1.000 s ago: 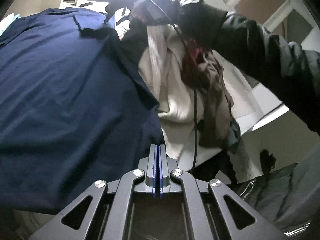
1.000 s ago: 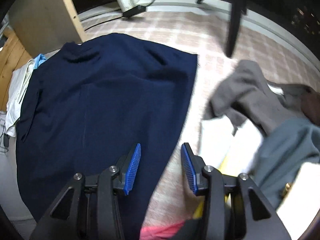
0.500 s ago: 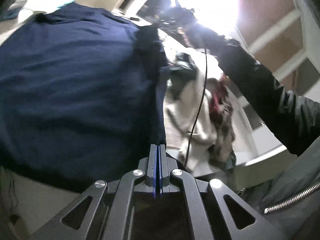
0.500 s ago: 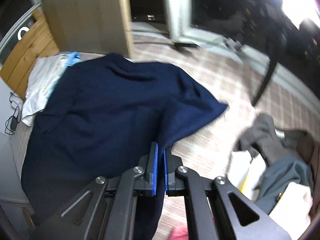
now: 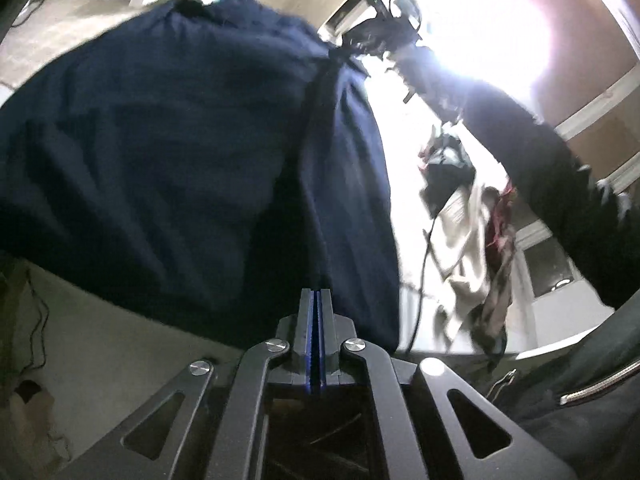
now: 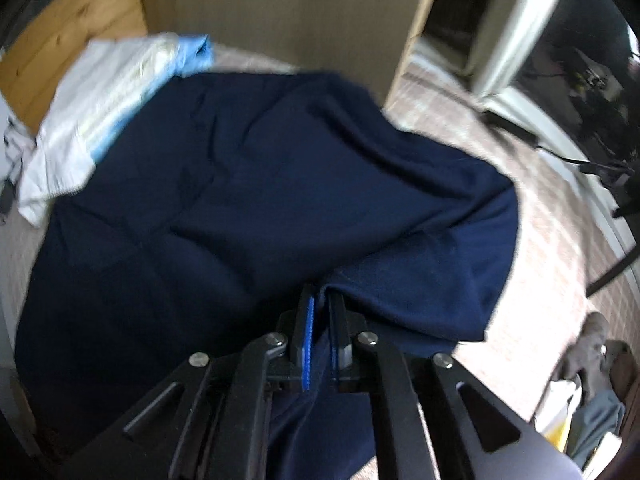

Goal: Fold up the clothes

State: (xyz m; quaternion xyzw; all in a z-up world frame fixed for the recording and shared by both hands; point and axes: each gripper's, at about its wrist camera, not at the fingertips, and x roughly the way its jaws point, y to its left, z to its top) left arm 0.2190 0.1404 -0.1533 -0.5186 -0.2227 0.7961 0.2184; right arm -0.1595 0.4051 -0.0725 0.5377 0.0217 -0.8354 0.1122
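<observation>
A navy blue shirt (image 6: pixel 248 200) lies spread on the bed, its right side lifted and folding over the middle. My right gripper (image 6: pixel 323 304) is shut on the shirt's right edge, with cloth bunched between the blue pads. In the left wrist view the same navy shirt (image 5: pixel 180 152) fills the left and centre. My left gripper (image 5: pixel 317 300) is shut with its pads pressed together at the shirt's near hem; a cloth pinch is not clear. The right gripper (image 5: pixel 376 36) and a black-sleeved arm (image 5: pixel 532 160) show far up, holding the shirt's far edge.
A white and light blue folded pile (image 6: pixel 100 92) lies at the shirt's far left by a wooden headboard (image 6: pixel 72 52). A heap of beige, grey and red clothes (image 5: pixel 476 256) lies to the right, also seen at the right wrist view's corner (image 6: pixel 592 384). A cable (image 5: pixel 420 272) hangs.
My right gripper shut on the shirt's right edge and has lifted and carried it leftward over the shirt. My left gripper stayed shut and tilted up.
</observation>
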